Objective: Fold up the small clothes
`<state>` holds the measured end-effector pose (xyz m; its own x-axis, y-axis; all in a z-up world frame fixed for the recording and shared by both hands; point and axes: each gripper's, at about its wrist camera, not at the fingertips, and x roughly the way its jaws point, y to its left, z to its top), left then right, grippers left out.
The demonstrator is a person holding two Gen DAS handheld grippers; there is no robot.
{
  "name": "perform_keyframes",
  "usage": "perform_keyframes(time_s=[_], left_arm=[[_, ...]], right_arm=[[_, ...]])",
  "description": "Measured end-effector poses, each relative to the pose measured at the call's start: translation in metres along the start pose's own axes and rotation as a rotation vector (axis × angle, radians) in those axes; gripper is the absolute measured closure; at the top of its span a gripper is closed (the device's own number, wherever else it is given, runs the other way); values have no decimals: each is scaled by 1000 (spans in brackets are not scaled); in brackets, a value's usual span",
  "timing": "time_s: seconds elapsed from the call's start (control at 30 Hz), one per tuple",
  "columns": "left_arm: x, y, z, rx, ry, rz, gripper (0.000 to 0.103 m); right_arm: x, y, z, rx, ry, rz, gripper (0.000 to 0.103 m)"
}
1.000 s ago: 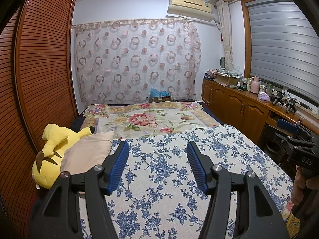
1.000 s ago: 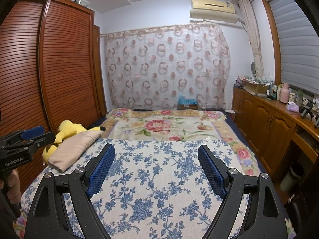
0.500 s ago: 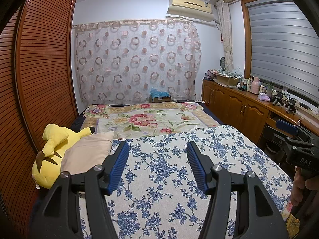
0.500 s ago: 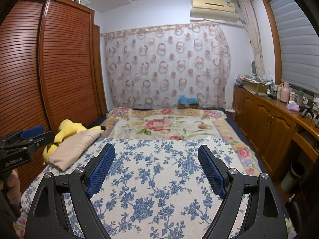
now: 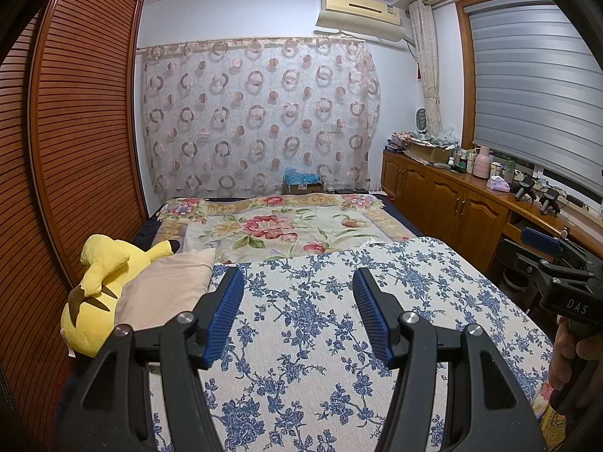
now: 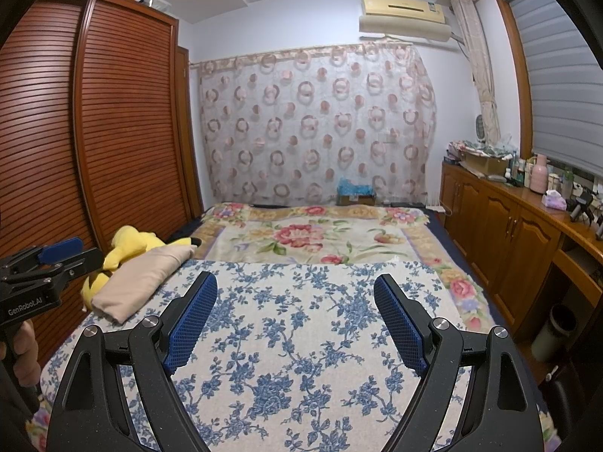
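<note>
Beige, smooth cloth bundle (image 6: 139, 282), perhaps the garment, already folded or waiting, lies at the blue-flowered bedspread's (image 6: 301, 339) left edge against a yellow plush toy (image 5: 101, 286). My left gripper (image 5: 297, 310) and right gripper (image 6: 296, 318) hover spread, empty.

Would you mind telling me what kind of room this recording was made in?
A home bedroom, most likely: a bed with flowered covers fills the view, a louvred wooden wardrobe stands beside it, and a yellow plush toy lies by a beige pillow.
</note>
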<state>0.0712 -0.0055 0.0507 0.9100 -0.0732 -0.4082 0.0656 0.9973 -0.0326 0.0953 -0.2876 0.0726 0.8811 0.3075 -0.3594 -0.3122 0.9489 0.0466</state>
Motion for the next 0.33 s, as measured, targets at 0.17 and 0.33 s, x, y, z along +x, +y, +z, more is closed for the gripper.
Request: perform_keyframes(time_s=[0.17, 0.33], left_arm=[[1, 0, 0, 0, 0, 0, 43], [0, 0, -1, 0, 0, 0, 43]], right_arm=[[0, 0, 0, 2, -1, -1, 16], [0, 1, -1, 1, 0, -1, 16]])
